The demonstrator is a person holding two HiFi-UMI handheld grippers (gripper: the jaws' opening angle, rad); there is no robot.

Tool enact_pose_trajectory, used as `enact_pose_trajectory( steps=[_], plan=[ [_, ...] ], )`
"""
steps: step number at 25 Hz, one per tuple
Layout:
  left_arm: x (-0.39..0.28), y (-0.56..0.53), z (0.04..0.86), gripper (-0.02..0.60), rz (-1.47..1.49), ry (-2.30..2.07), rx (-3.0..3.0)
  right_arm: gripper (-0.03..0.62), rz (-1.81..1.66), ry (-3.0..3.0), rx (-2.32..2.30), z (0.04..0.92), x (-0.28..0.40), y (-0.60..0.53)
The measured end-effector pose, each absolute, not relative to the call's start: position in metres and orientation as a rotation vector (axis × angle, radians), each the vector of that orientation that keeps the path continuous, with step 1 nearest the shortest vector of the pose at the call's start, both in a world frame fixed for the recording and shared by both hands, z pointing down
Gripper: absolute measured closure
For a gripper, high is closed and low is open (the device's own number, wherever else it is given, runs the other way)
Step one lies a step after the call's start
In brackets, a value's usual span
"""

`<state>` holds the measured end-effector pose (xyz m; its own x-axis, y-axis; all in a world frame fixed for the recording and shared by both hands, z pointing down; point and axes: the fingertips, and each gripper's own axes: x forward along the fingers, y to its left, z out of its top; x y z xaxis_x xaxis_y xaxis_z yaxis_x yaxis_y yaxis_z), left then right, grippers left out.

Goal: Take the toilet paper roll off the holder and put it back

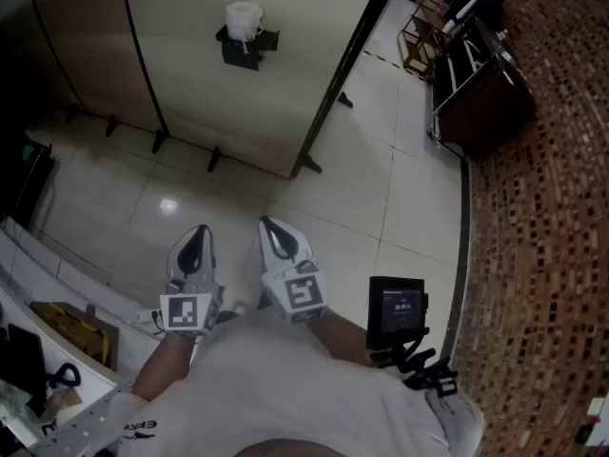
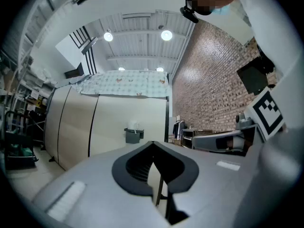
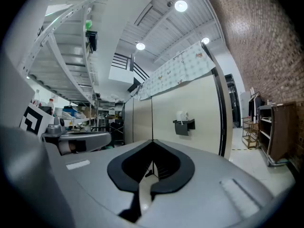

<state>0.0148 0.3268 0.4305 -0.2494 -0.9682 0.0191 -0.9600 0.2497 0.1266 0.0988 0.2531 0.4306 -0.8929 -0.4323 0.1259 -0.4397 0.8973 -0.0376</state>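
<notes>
The toilet paper roll (image 1: 244, 17) is seen at the upper middle of the head view, standing upright on top of a small dark holder (image 1: 247, 48) that is fixed to a pale panel wall (image 1: 209, 103). A short loose sheet appears to hang down from the roll over the holder's front. Whether a spindle runs through the core cannot be made out at this range. The left gripper (image 1: 198, 241) and the right gripper (image 1: 275, 236) are held side by side low in the middle of the frame, over the tiled floor (image 1: 371, 208) and well apart from the roll. In each gripper view the two jaws are seen brought fully together at the tips, and nothing is held between them. The roll is likely to be very light, soft and easily crushed, with a stiffer cardboard core; its paper surface should give good friction but can be torn or unwound if the loose end is caught. It would best be taken across its round outer sides at about mid-height, with the jaws opened wide first and then closed only until the paper dimples. The hanging sheet should be kept out of the grip. The holder is presumed rigid, so the roll would be lifted straight up.
</notes>
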Motion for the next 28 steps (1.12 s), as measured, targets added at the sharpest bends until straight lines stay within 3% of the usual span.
enact_pose_trajectory(
  steps=[10,28],
  plan=[
    [-0.041,0.274,0.446,0.58,-0.161,-2.474,1.824,0.579,0.076,-2.982,0.631,0.436,0.042,0.195],
    [-0.129,0.053,0.438,0.58,-0.039,-2.499,1.784,0.579,0.11,-3.002,0.572,0.44,-0.048,-0.027]
  ],
)
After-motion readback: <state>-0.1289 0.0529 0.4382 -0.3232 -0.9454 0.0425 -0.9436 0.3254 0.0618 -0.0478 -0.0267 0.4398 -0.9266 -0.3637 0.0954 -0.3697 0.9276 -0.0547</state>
